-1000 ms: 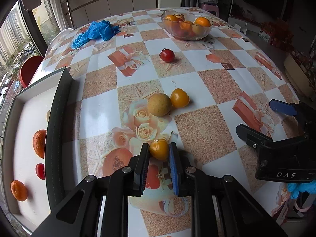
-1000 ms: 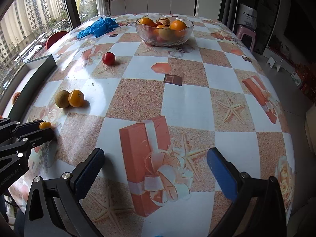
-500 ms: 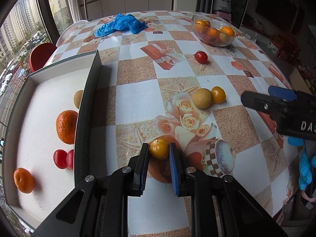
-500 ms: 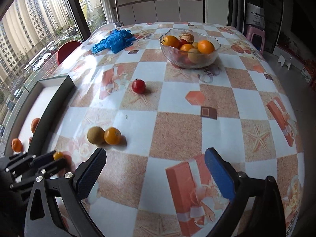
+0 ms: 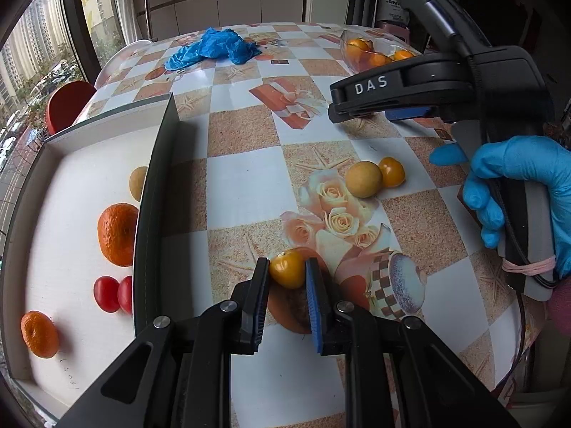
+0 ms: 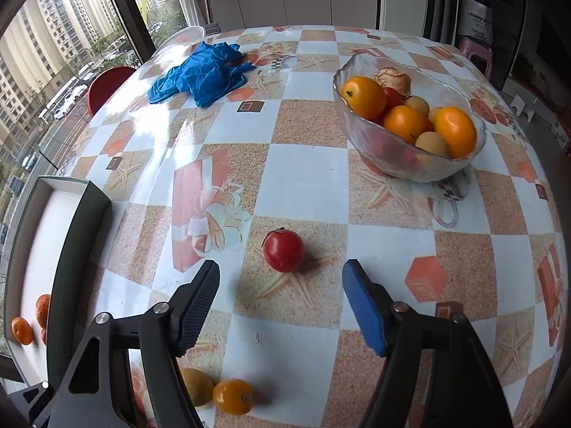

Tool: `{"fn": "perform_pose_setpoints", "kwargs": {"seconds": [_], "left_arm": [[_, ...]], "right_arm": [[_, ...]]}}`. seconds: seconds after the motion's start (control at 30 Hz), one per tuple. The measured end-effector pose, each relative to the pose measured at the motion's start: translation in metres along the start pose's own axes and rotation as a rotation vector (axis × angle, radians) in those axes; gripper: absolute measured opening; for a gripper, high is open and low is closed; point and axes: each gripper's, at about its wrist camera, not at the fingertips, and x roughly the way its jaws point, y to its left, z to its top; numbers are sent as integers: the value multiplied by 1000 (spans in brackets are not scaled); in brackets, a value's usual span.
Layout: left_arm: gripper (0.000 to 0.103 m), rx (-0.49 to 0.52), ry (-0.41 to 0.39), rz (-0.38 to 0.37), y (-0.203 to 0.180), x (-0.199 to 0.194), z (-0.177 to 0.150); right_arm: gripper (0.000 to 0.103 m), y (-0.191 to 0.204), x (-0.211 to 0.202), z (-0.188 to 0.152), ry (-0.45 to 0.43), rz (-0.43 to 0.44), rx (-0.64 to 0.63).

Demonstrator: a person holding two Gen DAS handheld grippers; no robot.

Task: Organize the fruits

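My left gripper point(image 5: 287, 280) is shut on a small yellow-orange tomato point(image 5: 287, 268), held just right of the tray point(image 5: 157, 178). The tray holds an orange point(image 5: 117, 234), two red tomatoes point(image 5: 112, 293), a mandarin point(image 5: 39, 334) and a tan fruit point(image 5: 136, 182). A tan round fruit point(image 5: 363, 179) and an orange tomato point(image 5: 391, 172) touch on the table. My right gripper point(image 6: 282, 285) hangs over a red tomato point(image 6: 283, 250); its jaws are closing, the tomato lies just ahead of the tips and no pad touches it. A glass bowl point(image 6: 410, 157) holds several fruits.
Crumpled blue gloves point(image 6: 201, 73) lie at the table's far left. A gloved hand point(image 5: 517, 178) holds the right gripper's handle. A red chair point(image 5: 67, 103) stands past the table edge by the window. The tray's dark wall rises along the table's left side.
My right gripper moved forward across the table to the red tomato and its jaws narrowed. The left gripper swung toward the tray with the tomato, then held still.
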Motion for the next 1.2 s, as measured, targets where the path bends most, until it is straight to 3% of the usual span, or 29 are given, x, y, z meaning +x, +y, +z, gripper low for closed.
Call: {"fn": "perform_pose_setpoints", "kwargs": {"seconds": [0.03, 0.07, 0.1, 0.13, 0.33, 0.6, 0.8, 0.93, 1.2], "left_arm": [[22, -1, 0, -2, 0, 0, 0], [22, -3, 0, -4, 1, 0, 0], [22, -3, 0, -4, 1, 1, 0], [22, -2, -1, -4, 1, 1, 0], [22, -18, -2, -25, 5, 0, 0], [22, -66, -7, -54, 7, -9, 1], [22, -47, -22, -48, 0, -22, -3], [22, -35, -25, -5, -1, -18, -3], [23, -59, -12, -31, -2, -3, 3]], "right_arm": [[68, 4, 1, 1, -8, -16, -22], [54, 6, 2, 2, -12, -27, -45], [31, 9, 1, 2, -19, -32, -65], [24, 9, 1, 2, -24, -22, -71], [24, -9, -25, -14, -80, 81, -24], [24, -35, -67, -71, -95, 133, 52], [24, -38, -76, -104, -77, 134, 65], [24, -40, -80, -116, -73, 136, 81], [24, -41, -84, -127, -65, 139, 89]]}}
